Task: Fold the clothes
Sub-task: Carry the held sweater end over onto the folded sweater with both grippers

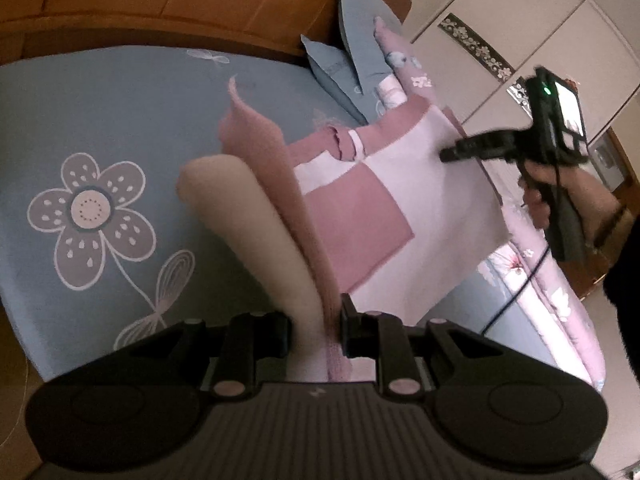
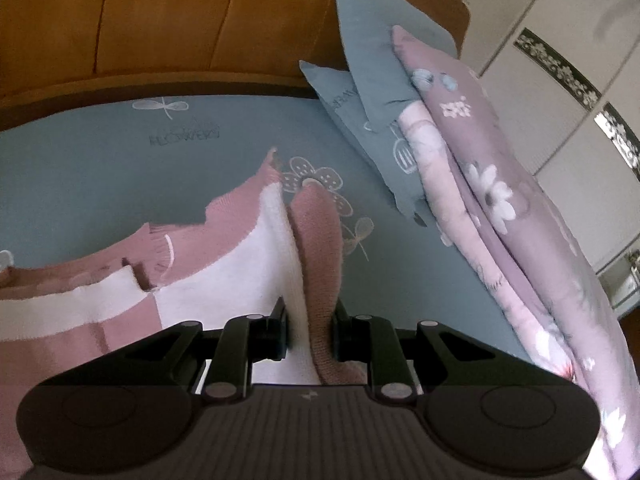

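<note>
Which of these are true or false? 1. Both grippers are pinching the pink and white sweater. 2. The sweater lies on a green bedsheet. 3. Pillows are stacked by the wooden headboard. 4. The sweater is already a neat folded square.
1. True: the left gripper and the right gripper each clamp a part of the sweater.
2. False: the bedsheet is blue with flower drawings.
3. True: blue and floral pillows lean near the headboard.
4. False: it is spread out, with its gripped parts lifted off the bed.
</note>
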The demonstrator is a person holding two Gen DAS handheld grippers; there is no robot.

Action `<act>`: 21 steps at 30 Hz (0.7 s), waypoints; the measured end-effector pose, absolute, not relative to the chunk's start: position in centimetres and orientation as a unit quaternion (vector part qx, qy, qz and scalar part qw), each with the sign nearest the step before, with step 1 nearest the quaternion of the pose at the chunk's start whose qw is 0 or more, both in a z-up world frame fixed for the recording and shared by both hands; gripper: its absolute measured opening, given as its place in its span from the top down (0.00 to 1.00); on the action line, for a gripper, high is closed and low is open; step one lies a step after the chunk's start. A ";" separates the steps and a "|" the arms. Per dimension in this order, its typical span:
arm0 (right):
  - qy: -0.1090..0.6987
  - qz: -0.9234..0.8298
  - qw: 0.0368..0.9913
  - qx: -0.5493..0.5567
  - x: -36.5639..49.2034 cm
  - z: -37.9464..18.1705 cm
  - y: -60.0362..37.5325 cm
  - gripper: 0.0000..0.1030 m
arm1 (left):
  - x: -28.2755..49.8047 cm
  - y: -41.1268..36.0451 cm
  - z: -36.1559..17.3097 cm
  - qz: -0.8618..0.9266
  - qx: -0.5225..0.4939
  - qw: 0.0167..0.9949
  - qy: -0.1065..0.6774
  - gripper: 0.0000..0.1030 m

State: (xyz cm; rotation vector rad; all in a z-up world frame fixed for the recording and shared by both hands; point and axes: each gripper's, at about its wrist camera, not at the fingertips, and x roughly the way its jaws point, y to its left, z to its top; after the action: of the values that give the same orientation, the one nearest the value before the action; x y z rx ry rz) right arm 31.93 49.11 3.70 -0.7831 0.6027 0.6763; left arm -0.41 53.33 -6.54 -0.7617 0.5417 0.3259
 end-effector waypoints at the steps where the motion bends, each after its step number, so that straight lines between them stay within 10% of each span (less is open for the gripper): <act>1: 0.282 0.319 0.825 -0.372 32.3 3.4 49.7 0.78 | -0.1 53.4 -6.8 0.157 -0.364 0.881 0.259 0.80; 21: 0.271 0.311 0.794 -0.447 36.2 -5.1 57.6 0.77 | -0.2 58.0 -13.4 0.187 -0.408 0.853 0.267 0.80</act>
State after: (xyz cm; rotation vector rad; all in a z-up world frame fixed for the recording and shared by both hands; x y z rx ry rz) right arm 36.16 57.63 -5.11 -0.9602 0.5834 0.6694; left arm -0.19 58.01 -13.36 -0.8590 0.5620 0.3940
